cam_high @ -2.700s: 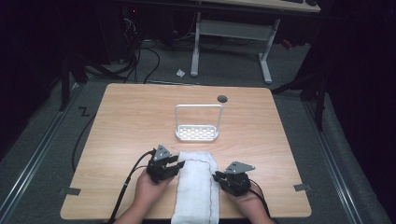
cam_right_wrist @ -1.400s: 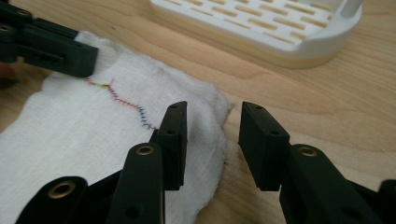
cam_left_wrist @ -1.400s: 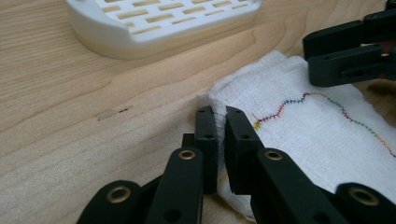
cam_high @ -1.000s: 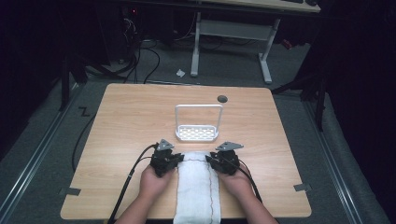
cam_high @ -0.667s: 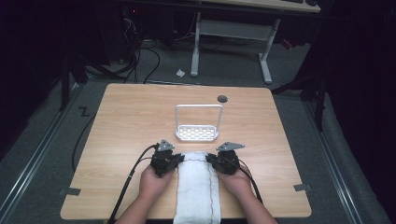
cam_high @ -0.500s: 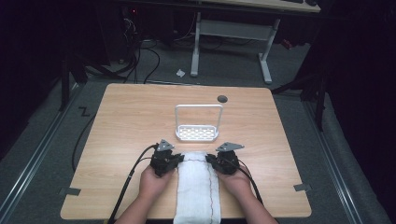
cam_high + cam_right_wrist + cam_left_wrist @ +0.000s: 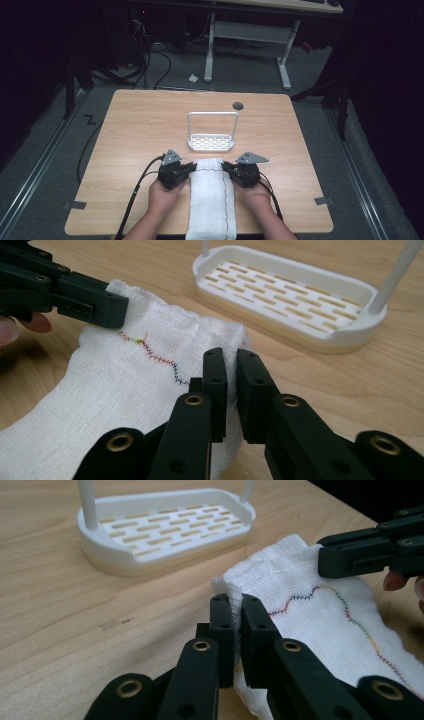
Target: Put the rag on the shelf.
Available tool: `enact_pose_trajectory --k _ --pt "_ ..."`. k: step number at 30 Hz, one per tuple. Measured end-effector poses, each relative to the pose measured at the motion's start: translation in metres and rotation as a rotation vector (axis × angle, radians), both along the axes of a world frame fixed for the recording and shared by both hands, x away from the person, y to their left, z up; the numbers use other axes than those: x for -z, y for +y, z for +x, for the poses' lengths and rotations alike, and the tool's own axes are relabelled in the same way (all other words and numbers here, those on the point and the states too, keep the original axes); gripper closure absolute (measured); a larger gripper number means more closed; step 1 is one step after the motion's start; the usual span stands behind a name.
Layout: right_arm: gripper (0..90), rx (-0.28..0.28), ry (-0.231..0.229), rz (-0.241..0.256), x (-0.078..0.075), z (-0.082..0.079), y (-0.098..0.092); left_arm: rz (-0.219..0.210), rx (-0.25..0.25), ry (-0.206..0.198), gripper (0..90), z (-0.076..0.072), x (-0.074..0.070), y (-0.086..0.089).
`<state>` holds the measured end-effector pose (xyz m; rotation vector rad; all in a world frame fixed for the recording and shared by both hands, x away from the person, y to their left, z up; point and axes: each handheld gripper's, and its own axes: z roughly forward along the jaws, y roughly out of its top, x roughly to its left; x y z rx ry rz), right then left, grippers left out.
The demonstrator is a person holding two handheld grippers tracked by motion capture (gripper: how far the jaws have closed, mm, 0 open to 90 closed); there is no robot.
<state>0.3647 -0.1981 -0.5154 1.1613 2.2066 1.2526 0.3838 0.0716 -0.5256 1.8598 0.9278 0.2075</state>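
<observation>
A white cloth [image 7: 212,197] with a wavy coloured stitch line lies folded lengthwise at the table's front middle, its near end hanging over the edge. My left gripper [image 7: 190,169] is shut on the cloth's [image 7: 310,595] far left corner, its jaws [image 7: 236,611] pinching the fabric edge. My right gripper [image 7: 225,167] is shut on the cloth's [image 7: 115,390] far right corner, jaws [image 7: 231,367] closed over the fold. Each gripper view also shows the other gripper [image 7: 370,550] [image 7: 60,290] clamped on the opposite corner.
A white slotted rack [image 7: 211,141] with an arched handle stands just beyond the cloth, also seen as the rack [image 7: 165,525] and the rack [image 7: 295,295]. A dark round grommet [image 7: 238,105] sits near the table's far edge. Cables trail from both grippers.
The right gripper moved from the cloth's right side up to its far right corner and shut on it. Over the last second both grippers have held still.
</observation>
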Motion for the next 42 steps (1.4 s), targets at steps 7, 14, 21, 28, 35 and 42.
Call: enact_pose_trajectory --k 7,14,21,28,35,42 --pt "83.8 0.0 -0.061 0.022 -0.013 -0.009 -0.004 -0.038 -0.017 -0.05 85.2 -0.007 -0.016 0.0" --pt "83.8 0.016 -0.106 0.056 -0.022 -0.013 -0.007 -0.062 -0.05 -0.082 85.6 -0.013 -0.028 -0.003" --pt "83.7 0.027 -0.129 0.079 -0.028 -0.015 -0.009 -0.087 -0.06 -0.097 85.5 -0.014 -0.037 -0.005" --pt "83.8 0.032 -0.169 0.099 -0.039 -0.021 -0.009 -0.081 -0.046 -0.139 85.8 -0.017 -0.044 -0.002" --pt "83.8 0.033 -0.209 0.114 -0.054 -0.026 -0.007 -0.122 -0.036 -0.18 85.9 -0.021 -0.061 0.003" --pt "83.8 0.034 -0.268 0.099 -0.081 -0.027 -0.005 -0.142 -0.036 -0.216 85.9 -0.019 -0.084 0.003"
